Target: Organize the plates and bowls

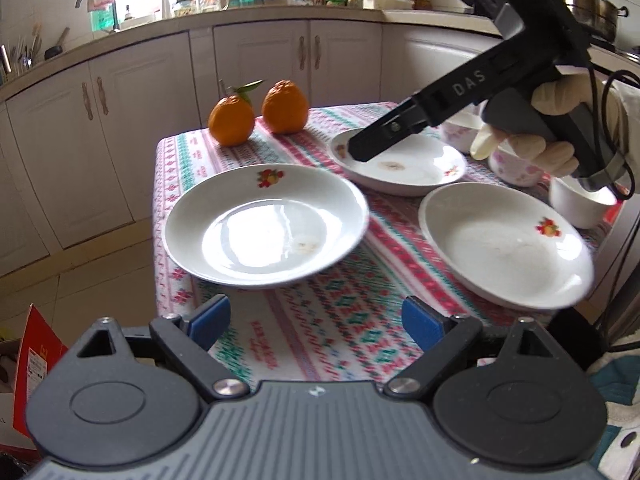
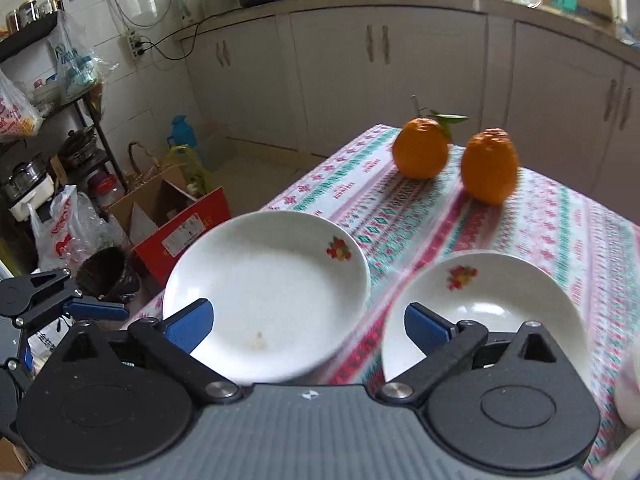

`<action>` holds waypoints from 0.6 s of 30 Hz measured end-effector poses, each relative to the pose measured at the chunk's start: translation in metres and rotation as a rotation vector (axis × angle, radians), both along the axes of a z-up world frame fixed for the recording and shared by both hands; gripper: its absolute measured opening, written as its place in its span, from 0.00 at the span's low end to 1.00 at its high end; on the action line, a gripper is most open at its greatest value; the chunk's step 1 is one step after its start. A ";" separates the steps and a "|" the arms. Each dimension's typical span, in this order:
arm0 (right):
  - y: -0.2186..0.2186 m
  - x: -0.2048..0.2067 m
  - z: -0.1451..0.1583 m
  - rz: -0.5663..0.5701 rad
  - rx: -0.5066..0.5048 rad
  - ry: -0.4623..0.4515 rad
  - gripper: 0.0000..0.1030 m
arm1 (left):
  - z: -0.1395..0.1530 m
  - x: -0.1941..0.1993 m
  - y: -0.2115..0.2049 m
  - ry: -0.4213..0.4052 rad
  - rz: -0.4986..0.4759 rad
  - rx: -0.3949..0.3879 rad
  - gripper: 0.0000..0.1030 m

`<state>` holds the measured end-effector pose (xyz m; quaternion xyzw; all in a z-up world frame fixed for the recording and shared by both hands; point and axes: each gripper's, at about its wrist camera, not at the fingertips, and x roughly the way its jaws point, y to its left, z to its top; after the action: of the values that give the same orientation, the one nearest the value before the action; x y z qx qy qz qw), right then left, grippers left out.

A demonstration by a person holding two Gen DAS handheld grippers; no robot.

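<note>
Three white plates with a fruit motif lie apart on the patterned tablecloth point(image 1: 320, 312): the left plate point(image 1: 266, 226) at the table's left edge, the far plate point(image 1: 404, 168) behind it, the near-right plate point(image 1: 506, 244) beside them. A floral bowl point(image 1: 514, 166) and a plain white bowl point(image 1: 576, 204) stand at the right, partly hidden. Nothing looks stacked yet, so I judge this the opening reach. The right gripper point(image 1: 352, 150) hovers over the far plate's rim, its fingers point(image 2: 426, 326) spread and empty. The left gripper point(image 1: 316, 322) waits near the front edge, fingers wide apart, holding nothing. Next, a rim needs pinching and lifting cleanly. Two oranges point(image 1: 258, 114) stand at the back.
</note>
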<state>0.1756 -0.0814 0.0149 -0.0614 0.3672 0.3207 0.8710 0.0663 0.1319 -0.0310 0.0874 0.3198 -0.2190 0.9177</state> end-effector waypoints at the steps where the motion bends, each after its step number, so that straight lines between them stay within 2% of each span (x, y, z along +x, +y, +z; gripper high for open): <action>1: -0.006 -0.008 0.002 -0.012 -0.010 -0.014 1.00 | -0.001 -0.003 -0.002 0.002 -0.001 -0.010 0.90; 4: -0.025 -0.034 0.006 -0.050 -0.026 -0.046 1.00 | -0.002 -0.013 -0.012 0.009 -0.005 -0.014 0.90; 11: -0.065 -0.083 -0.004 -0.107 -0.036 -0.035 1.00 | -0.007 -0.037 -0.037 0.015 -0.033 -0.026 0.90; 18: -0.102 -0.092 -0.024 -0.167 -0.039 0.036 1.00 | -0.016 -0.049 -0.064 0.015 -0.093 0.007 0.90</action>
<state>0.0837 -0.1830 -0.0093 -0.0416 0.3926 0.2407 0.8867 0.0171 0.0681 -0.0467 0.1037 0.3227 -0.2612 0.9038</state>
